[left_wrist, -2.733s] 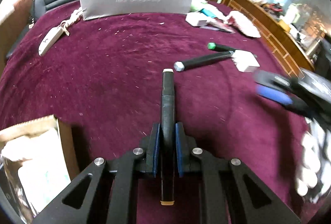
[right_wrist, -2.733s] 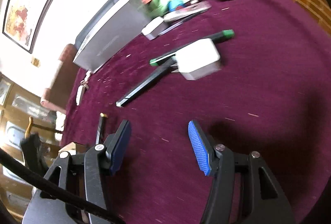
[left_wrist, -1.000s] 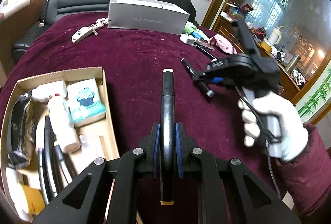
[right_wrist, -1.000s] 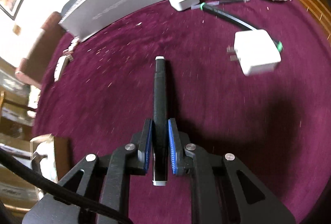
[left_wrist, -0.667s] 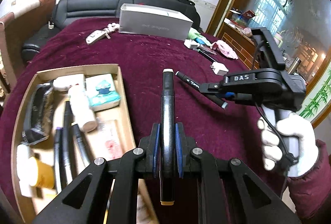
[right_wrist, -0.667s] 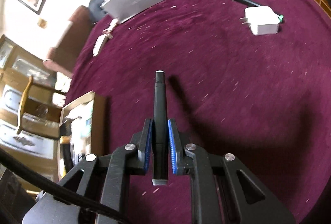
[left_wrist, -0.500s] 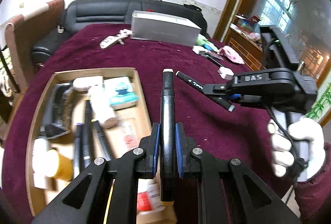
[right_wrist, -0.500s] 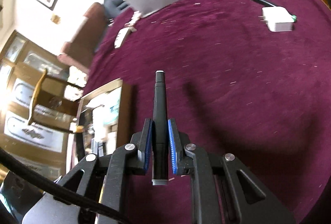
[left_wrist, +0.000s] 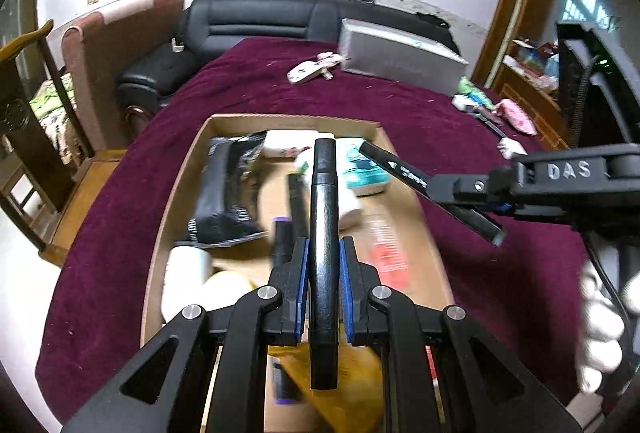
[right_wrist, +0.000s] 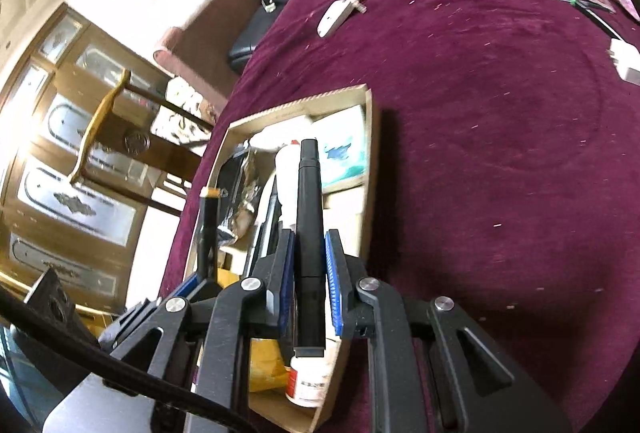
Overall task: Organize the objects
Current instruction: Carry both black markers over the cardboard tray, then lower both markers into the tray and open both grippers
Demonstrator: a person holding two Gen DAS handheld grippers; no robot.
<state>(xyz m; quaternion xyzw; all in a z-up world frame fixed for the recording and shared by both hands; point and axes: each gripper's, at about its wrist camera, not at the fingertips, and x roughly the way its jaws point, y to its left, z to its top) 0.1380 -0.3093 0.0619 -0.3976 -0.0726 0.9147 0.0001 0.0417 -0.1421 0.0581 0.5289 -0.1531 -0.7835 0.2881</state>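
In the left wrist view my left gripper (left_wrist: 324,249) is shut on a black marker (left_wrist: 325,193) and hangs over the open cardboard box (left_wrist: 280,119), which holds a black pouch, a white bottle, a tissue pack and several pens. From the right, my right gripper (left_wrist: 472,193), held by a white-gloved hand (left_wrist: 600,333), reaches in shut on a second black marker (left_wrist: 404,173) above the box's right rim. In the right wrist view that right gripper (right_wrist: 310,237) holds its black marker (right_wrist: 308,193) over the box (right_wrist: 370,153). The left gripper (right_wrist: 200,273) shows at the lower left.
The box lies on a maroon cloth (right_wrist: 500,153). At the far side lie a grey carton (left_wrist: 400,61), a white key fob (left_wrist: 308,71), a white charger (right_wrist: 626,65) and small items (left_wrist: 492,105). A black sofa (left_wrist: 256,21) and a chair (left_wrist: 120,45) stand behind.
Both grippers have swung left with their markers, from above the bare cloth to above the cardboard box. Both stayed shut throughout the last second.
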